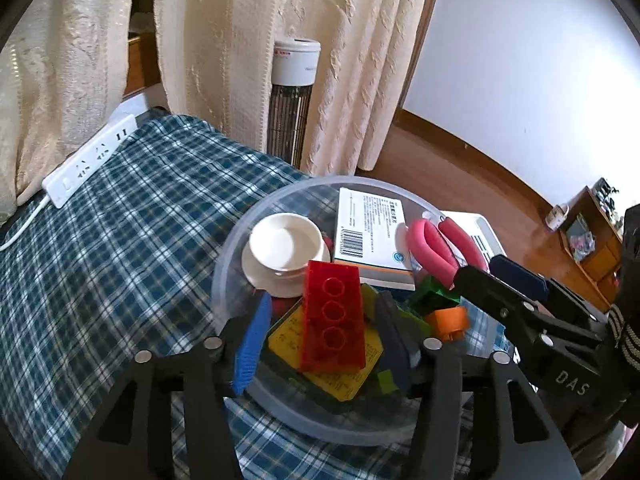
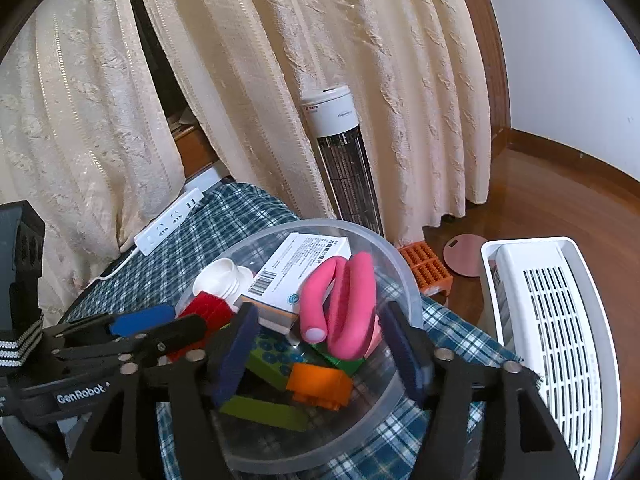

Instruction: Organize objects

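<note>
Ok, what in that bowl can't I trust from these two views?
- Yellow card: left wrist view, mostly covered by the red brick; print too small.
- White cup and saucer: right wrist view, half hidden behind the medicine box.
- Pink-handled pliers: head buried under blocks in both views.
- Bowl near rim: blocked by the fingers.

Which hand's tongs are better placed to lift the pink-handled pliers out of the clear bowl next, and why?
Right, probably. The right tongs stand open with the pink-handled pliers directly between and ahead of their fingers. The left tongs straddle the red brick across the clear bowl, farther from the pliers.
</note>
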`<action>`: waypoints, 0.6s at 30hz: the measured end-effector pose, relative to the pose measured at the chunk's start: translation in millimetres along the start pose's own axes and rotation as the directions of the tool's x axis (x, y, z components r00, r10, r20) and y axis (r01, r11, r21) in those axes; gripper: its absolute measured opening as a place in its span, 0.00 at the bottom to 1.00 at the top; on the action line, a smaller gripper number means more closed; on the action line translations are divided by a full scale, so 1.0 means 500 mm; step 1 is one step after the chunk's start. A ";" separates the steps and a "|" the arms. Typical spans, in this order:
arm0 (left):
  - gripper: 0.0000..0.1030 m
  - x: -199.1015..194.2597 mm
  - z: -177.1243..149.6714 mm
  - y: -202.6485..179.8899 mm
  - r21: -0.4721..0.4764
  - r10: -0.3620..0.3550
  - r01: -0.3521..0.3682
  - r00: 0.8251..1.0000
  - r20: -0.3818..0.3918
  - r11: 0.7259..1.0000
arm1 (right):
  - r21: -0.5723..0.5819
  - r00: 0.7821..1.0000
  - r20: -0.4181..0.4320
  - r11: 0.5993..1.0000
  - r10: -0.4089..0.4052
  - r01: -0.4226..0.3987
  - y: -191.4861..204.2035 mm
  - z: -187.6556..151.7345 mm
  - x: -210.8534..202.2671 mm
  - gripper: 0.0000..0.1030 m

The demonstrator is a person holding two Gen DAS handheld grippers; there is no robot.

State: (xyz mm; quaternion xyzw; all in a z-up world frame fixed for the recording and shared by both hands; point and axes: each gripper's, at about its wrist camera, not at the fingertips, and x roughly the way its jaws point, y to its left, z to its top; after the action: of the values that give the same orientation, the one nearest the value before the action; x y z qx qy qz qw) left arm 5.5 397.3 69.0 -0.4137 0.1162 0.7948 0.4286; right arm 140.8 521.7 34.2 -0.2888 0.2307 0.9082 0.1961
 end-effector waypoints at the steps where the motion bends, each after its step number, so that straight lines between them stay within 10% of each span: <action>1: 0.59 -0.004 -0.001 0.002 -0.004 0.004 -0.004 1.000 0.004 1.000 | 0.000 1.000 -0.001 1.000 0.000 0.000 0.002 -0.001 -0.003 0.73; 18: 0.82 -0.083 -0.062 0.031 -0.014 0.145 -0.145 0.987 0.072 0.989 | -0.037 0.999 -0.037 0.999 -0.032 0.031 0.045 -0.052 -0.050 0.99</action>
State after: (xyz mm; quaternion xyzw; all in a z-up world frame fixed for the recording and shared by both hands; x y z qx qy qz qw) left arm 23.0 347.0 78.3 -0.3769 0.1268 0.8389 0.3717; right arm 160.2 483.9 37.6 -0.3130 0.2134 0.9034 0.2008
